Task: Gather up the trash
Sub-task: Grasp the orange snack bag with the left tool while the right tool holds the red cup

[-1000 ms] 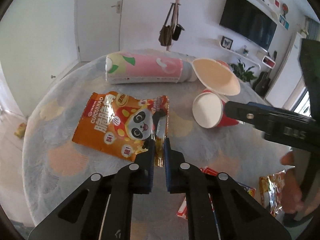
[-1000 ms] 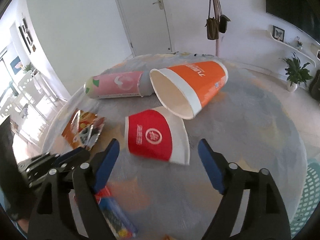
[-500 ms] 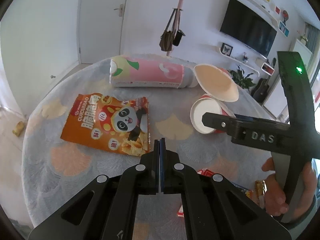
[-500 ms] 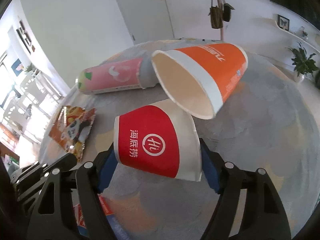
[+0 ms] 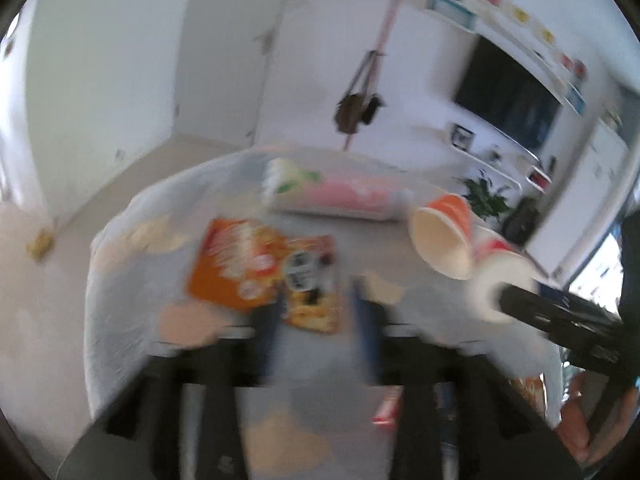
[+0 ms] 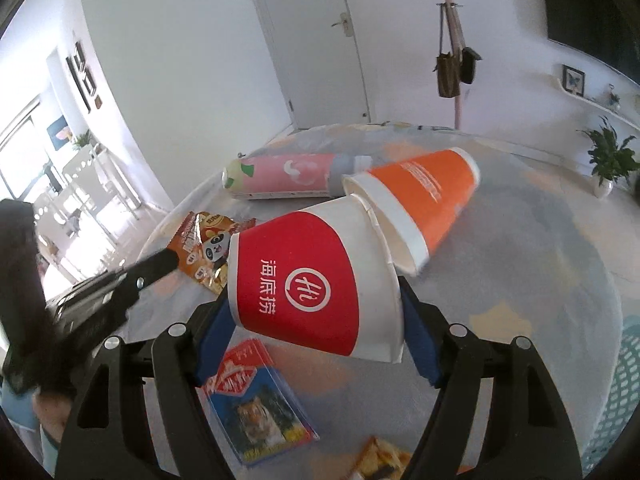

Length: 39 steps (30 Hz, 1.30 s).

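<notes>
My right gripper is shut on a red and white paper cup and holds it above the table; the cup also shows in the left wrist view. My left gripper is open and empty above the near end of an orange panda snack bag, in a blurred view. The bag also shows in the right wrist view. An orange paper cup lies on its side behind the red cup. A pink bottle lies further back.
A round table with a grey patterned cloth holds the trash. A blue and red packet and another orange wrapper lie near me. A green mesh basket is at the right edge. A coat stand is behind.
My right gripper closed on the red cup and lifted it. My left gripper let go of the snack bag, shut, then opened again while pulling up and back.
</notes>
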Tool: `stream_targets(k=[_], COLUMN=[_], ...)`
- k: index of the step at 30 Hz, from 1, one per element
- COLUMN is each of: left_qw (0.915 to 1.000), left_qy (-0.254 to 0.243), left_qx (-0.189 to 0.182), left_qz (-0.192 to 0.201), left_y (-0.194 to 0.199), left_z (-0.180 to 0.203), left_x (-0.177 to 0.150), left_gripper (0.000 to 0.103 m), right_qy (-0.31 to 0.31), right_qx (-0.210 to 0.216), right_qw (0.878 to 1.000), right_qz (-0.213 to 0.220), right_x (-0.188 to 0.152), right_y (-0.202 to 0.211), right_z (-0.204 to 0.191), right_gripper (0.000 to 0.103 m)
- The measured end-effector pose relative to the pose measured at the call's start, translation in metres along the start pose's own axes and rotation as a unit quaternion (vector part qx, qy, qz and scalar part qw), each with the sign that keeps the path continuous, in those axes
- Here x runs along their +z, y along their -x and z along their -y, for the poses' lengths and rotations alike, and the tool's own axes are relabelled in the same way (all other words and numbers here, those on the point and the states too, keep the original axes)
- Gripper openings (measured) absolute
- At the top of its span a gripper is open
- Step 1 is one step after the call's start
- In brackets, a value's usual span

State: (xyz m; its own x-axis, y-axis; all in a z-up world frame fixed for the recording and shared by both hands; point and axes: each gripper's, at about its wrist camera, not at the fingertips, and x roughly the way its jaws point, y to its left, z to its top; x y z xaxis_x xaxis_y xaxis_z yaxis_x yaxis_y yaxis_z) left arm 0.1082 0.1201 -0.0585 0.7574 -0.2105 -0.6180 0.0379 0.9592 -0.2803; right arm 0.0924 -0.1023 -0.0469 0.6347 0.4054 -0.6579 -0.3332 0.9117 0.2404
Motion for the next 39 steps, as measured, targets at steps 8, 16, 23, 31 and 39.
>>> stream_targets(k=[8,16,23,31,39], left_qw=[0.9984,0.9917,0.9946,0.9950,0.9897], left_qy=[0.025,-0.019,0.040,-0.008,-0.083], left_qx=[0.028,0.113,0.080,0.042,0.089], left_qz=[-0.043,-0.058,-0.053,-0.091,-0.075], left_y=[-0.040,-0.055,-0.035,-0.051,-0.061], left_z=[-0.037,-0.035,-0.066,-0.028,0.006], left_x=[0.023,0.029,0.027,0.019,0.008], left_gripper=[0.077,0.081,0.083,0.087,0.049], right_qy=[-0.014,0.006,0.011,0.006,0.000], right_qx=[-0.005,0.005,0.009,0.011,0.003], right_qw=[1.000,1.000,1.000,1.000,1.000], right_qz=[-0.006,-0.014,-0.015,-0.010,-0.005], right_x=[-0.004,-0.003,-0.003,-0.004,-0.006], right_y=[0.002,-0.007,-0.008,-0.006,0.001], right_z=[0.016,0.010,0.011,0.013,0.020], right_gripper=[0.071,0.071,0.071,0.071,0.071])
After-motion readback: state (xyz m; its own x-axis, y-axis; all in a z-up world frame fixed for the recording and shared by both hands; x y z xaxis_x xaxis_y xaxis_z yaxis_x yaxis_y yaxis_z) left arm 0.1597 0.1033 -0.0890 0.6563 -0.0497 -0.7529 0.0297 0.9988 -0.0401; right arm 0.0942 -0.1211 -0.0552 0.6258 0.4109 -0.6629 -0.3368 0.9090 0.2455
